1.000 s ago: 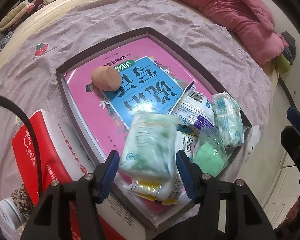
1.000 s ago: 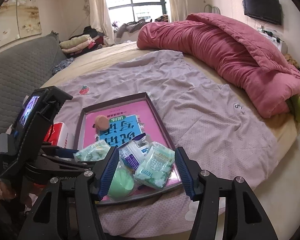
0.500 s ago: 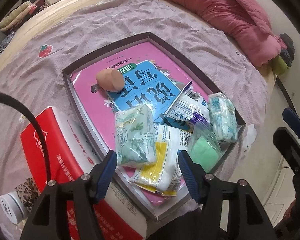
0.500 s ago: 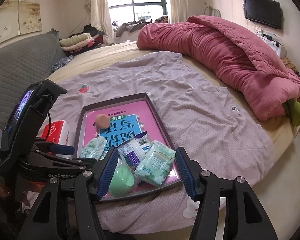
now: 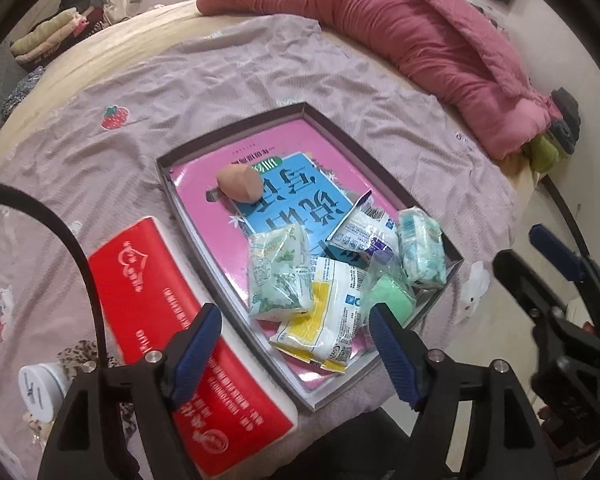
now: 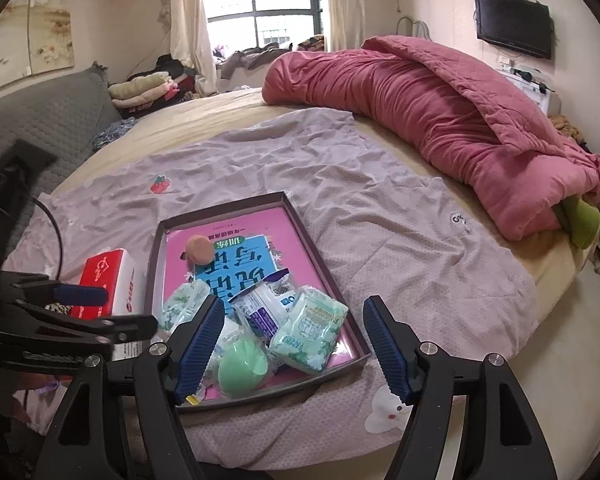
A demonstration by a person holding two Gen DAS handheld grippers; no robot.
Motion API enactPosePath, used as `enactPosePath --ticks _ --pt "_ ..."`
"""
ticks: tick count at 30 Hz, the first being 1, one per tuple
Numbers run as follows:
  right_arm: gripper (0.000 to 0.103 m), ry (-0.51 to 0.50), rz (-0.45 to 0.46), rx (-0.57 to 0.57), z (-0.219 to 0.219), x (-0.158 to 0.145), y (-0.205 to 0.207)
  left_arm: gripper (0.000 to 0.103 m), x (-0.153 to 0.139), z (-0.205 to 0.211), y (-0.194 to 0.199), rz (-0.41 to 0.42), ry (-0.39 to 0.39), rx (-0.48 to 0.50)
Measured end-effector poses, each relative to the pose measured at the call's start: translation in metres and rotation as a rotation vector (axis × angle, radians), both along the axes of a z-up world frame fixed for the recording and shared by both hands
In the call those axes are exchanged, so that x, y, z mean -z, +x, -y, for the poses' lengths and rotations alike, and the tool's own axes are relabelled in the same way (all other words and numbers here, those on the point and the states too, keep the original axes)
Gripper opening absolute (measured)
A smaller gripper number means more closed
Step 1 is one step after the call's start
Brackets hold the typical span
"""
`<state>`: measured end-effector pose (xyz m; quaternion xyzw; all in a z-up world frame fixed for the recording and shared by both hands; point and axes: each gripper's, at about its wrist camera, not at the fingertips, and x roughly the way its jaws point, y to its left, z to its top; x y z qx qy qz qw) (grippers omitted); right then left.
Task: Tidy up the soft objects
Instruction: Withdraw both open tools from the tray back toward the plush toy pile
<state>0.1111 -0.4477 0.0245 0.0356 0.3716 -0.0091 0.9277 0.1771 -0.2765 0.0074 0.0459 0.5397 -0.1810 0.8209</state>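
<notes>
A dark shallow box (image 5: 164,160) (image 6: 158,248) lies on the bed with pink and blue books in it. Several soft packets are piled at its near end: a green-leaf tissue pack (image 5: 280,272) (image 6: 184,304), a yellow-white packet (image 5: 324,316), a white-blue packet (image 5: 360,232) (image 6: 264,308), a teal tissue pack (image 5: 420,248) (image 6: 308,332) and a green sponge (image 5: 388,292) (image 6: 242,368) in a bag. A peach sponge (image 5: 238,182) (image 6: 199,249) sits on the books. My left gripper (image 5: 296,348) is open and empty, raised before the box. My right gripper (image 6: 294,344) is open and empty over the near packets.
A red tissue box (image 5: 172,320) (image 6: 108,280) lies left of the box, with a white jar (image 5: 40,392) and a leopard-print item beside it. A lilac sheet (image 6: 380,220) covers the bed. A red duvet (image 6: 440,120) lies at the back right. The bed edge is close in front.
My left gripper let go of the green-leaf tissue pack, which now lies in the box, and drew back and up. My right gripper has barely moved.
</notes>
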Motion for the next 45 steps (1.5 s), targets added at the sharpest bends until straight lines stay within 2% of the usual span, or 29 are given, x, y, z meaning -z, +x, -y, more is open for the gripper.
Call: enactPosePath --ticks 13,23,33,45 --pt "0.074 -0.039 0.038 0.033 -0.012 -0.016 -0.008 0.077 -0.025 -0.023 -0.019 0.047 -0.018 -0.032" --pt "0.075 -0.033 0.091 -0.002 -0.038 -0.037 -0.018 0.077 -0.047 -0.041 -0.056 0.112 -0.011 -0.039" --pt "0.075 -0.042 0.166 -0.141 -0.096 -0.072 -0.024 0.077 -0.084 -0.117 -0.078 0.175 -0.025 -0.150" --pt "0.075 -0.052 0.218 -0.234 -0.142 -0.100 -0.038 0.077 -0.096 -0.203 -0.091 0.193 -0.055 -0.302"
